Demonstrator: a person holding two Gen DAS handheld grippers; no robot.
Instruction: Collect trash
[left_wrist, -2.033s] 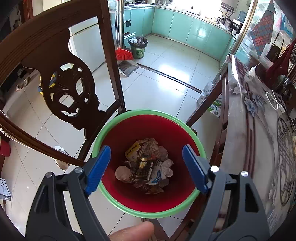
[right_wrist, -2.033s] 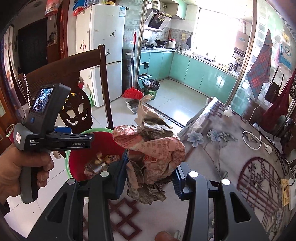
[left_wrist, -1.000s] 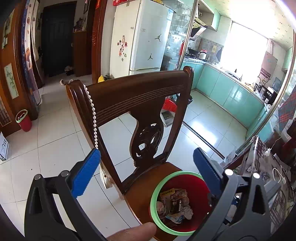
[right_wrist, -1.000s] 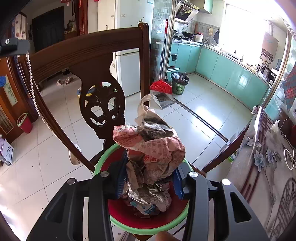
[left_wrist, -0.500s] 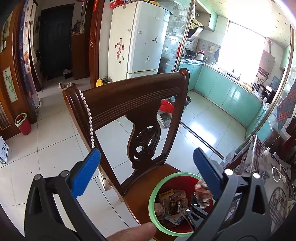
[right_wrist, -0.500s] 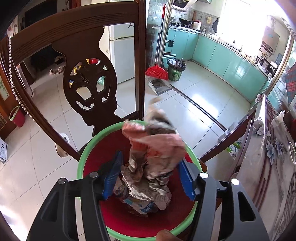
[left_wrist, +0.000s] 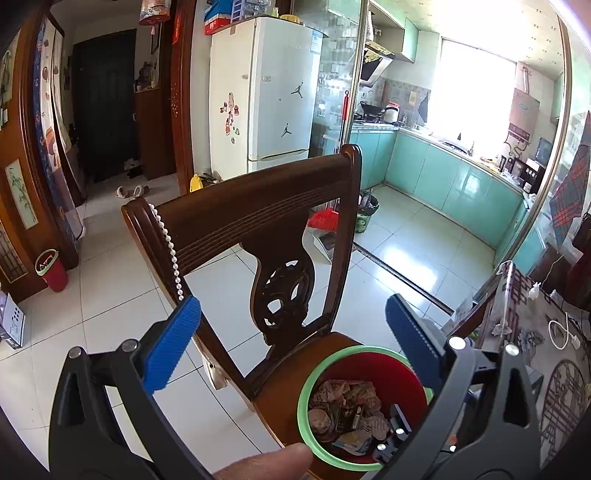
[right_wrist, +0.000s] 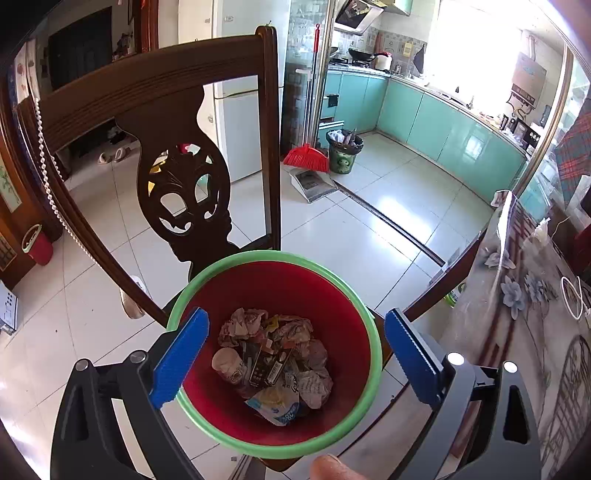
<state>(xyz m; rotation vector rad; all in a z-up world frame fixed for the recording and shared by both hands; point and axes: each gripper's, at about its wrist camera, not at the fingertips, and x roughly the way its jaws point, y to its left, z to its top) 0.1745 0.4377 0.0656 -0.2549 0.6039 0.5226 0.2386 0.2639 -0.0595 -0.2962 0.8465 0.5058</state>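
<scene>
A red trash bin with a green rim (right_wrist: 207, 288) stands on the seat of a dark wooden chair (right_wrist: 155, 85). It holds crumpled paper and wrappers (right_wrist: 275, 354). My right gripper (right_wrist: 293, 356) is open and empty, directly above the bin's mouth. The bin's rim also shows in the left wrist view (left_wrist: 306, 391), low and right. My left gripper (left_wrist: 291, 343) is open and empty, held higher and back from the bin, facing the chair's backrest (left_wrist: 251, 221). The right gripper's tips (left_wrist: 393, 430) show inside the bin there.
A table with a flowered cover (right_wrist: 524, 295) lies at the right. A white bead string (left_wrist: 170, 251) hangs on the chair's back. A red broom (right_wrist: 306, 153), dustpan and dark bin (right_wrist: 343, 147) stand by the kitchen doorway. A small red bin (left_wrist: 51, 271) sits far left.
My right gripper has opened and the crumpled paper wad has dropped into the bin. My left gripper has stayed open and drawn back a little.
</scene>
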